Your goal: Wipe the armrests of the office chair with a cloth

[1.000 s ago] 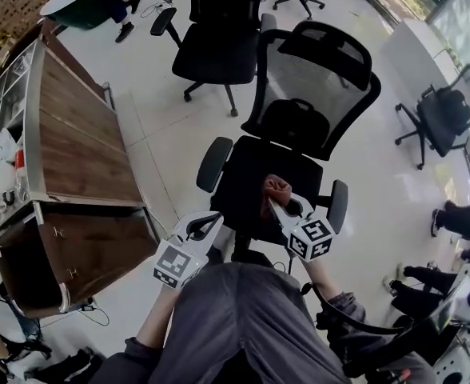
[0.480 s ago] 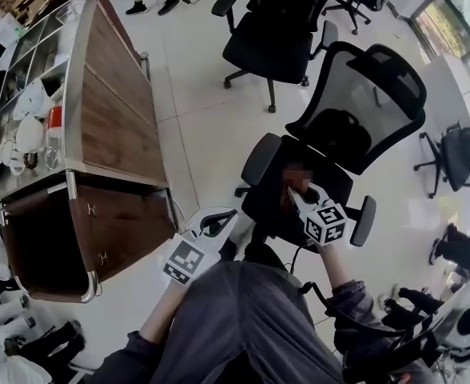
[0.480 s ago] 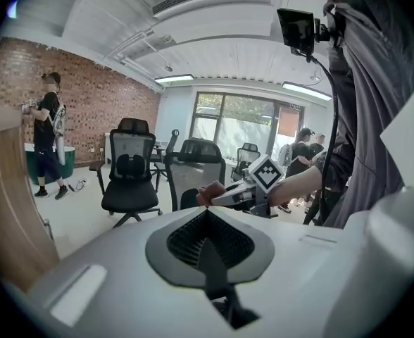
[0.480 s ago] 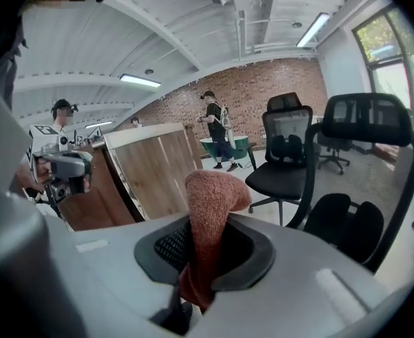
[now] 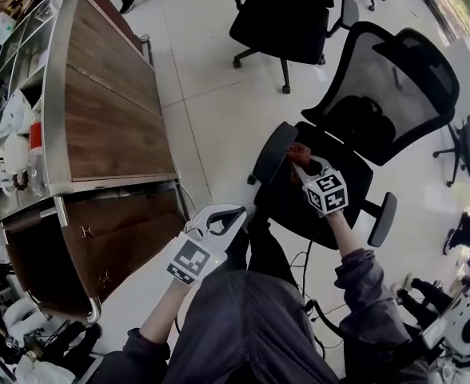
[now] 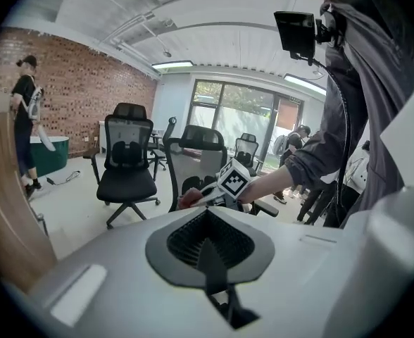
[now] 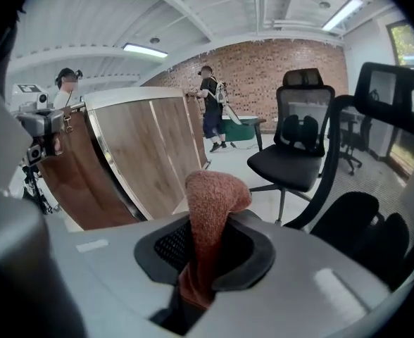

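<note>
Beside the armrest (image 5: 271, 154) on the cabinet side of the office chair (image 5: 391, 78), the right hand-held gripper (image 5: 301, 165) is clamped on a reddish-brown cloth (image 5: 298, 151). Right gripper view: the cloth rises from between the closed jaws and folds over at its top, with its looped pile visible. Head view: the cloth lies just beside the inner edge of that armrest, above the seat; whether it touches the pad cannot be told. The second armrest (image 5: 381, 218) stands on the opposite side of the seat, well apart from the cloth. The left hand-held gripper (image 5: 233, 216) is held low, close to the person's body and over the pale floor (image 5: 211, 94), apart from the chair. Left gripper view: its jaws stand together with nothing between them, and beyond them appear the right hand-held gripper and the cloth. A wooden cabinet (image 5: 107, 126) with a metal frame stands to the person's left. Another chair (image 5: 287, 18) stands on the floor beyond the first.
</note>
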Demonstrator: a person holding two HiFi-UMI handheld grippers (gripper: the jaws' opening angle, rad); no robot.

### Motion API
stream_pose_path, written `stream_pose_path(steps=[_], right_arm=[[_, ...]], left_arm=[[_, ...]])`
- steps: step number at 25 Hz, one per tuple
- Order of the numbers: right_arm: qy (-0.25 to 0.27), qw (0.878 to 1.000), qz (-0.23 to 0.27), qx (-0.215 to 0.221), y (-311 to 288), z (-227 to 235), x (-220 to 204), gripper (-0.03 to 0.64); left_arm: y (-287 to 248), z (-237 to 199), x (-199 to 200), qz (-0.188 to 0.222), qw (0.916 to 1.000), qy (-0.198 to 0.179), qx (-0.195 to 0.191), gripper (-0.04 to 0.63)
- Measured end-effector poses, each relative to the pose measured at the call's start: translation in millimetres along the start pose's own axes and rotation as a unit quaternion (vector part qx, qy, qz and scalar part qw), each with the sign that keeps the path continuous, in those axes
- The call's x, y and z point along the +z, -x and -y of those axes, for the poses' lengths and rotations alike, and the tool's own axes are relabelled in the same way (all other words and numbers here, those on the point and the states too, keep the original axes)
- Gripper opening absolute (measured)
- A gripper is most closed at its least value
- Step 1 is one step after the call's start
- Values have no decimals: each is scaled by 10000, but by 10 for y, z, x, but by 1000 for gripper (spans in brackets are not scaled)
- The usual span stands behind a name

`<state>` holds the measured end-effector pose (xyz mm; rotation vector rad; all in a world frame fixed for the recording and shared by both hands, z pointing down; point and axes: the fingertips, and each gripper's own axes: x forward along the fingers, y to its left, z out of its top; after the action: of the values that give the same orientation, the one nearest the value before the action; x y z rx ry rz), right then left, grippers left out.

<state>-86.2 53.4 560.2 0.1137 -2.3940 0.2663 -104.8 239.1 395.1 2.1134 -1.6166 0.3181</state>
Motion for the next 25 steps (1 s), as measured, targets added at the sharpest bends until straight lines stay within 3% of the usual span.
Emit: stream_pose_path(steps=[7,14,18,25], right_arm=[[352,9988,-122,313,-470,419,-34,55],[619,9976,-226,189,-902,868,32,55],[801,9958,-140,432,-1196,547,190,55],[1205,9854,-381,1137,-835,-330,-125,55]], left_arm=[[-692,-110,-195,-399,9990,199,-80,15],[-1008,-118,-317,-464,9979,404,-181,15],[-922,-284,-450,-377,9984,403,-86,15],[-1024,-187,-593,-438,9962,679,-323,15]])
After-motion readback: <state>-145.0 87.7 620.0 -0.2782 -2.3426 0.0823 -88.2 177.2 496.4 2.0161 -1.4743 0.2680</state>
